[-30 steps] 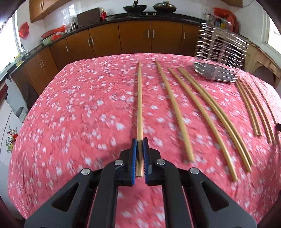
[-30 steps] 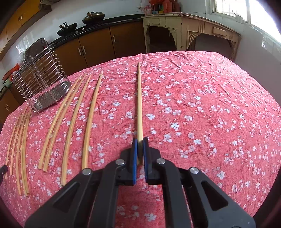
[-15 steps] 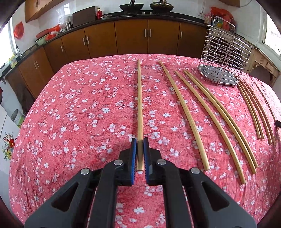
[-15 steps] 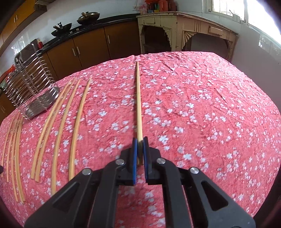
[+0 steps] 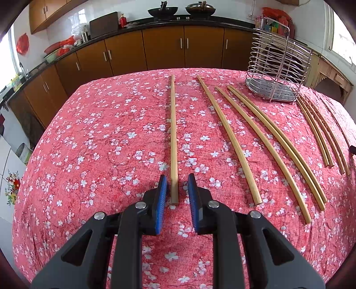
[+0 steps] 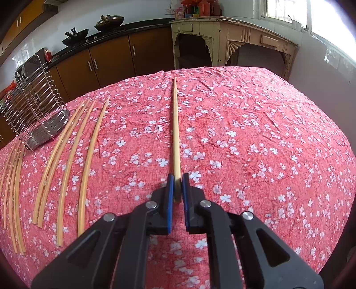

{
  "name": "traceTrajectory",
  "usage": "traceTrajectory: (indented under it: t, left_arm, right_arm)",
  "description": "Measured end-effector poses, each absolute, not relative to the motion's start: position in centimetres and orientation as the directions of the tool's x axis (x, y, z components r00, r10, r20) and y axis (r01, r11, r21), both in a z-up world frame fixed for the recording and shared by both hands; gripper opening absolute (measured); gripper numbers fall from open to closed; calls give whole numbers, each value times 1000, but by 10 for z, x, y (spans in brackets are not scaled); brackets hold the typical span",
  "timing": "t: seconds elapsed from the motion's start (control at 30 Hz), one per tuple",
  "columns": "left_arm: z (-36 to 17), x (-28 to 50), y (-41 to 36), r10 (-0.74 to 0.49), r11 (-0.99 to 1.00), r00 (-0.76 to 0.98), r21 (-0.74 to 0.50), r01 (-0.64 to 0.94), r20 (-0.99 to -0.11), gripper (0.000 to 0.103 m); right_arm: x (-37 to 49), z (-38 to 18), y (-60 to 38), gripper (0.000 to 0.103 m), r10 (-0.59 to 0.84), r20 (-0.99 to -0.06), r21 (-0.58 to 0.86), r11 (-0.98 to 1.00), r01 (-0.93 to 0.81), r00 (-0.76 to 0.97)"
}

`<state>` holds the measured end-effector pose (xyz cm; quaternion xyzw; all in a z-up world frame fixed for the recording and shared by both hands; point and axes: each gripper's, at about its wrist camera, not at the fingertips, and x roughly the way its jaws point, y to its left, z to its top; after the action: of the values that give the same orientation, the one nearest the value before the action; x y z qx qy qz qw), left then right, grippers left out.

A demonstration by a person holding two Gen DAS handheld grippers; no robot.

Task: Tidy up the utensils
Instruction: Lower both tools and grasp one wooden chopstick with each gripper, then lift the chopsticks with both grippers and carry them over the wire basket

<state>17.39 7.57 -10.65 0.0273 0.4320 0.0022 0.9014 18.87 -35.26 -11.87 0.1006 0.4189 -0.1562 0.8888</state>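
Left gripper jaws just opening, chopstick lies loose between pads on tablecloth, long axis straight ahead. Right gripper clamped on other chopstick, also pointing ahead. Wire rack far right of left gripper.

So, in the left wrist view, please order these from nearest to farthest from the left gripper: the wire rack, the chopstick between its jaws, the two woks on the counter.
1. Chopstick, lying between the open jaws of the left gripper.
2. Wire rack, far right on the table.
3. Woks, on the back counter.
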Motion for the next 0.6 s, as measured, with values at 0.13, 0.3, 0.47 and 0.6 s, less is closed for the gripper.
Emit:
traceTrajectory:
  t: [0.13,0.3,0.47,0.6]
  left_arm:
    - [-106,175,75,34,998,626,54,13,-779,17]
    - [-106,175,77,35,999,627,49,5,-779,7]
    - [-98,169,82,23,1000,656,29,-2,-754,7]
    - [-69,155,86,14,1000,736,20,0,-676,7]
  right_arm:
    - [186,-119,-354,9,-185,-776,62,929,365,603]
    - [183,-118,-357,8,-157,-770,94,931,352,619]
    - [165,-94,-351,7,-186,-698,69,944,323,692]
    - [147,-59,-348,7,-221,-599,43,951,307,770]
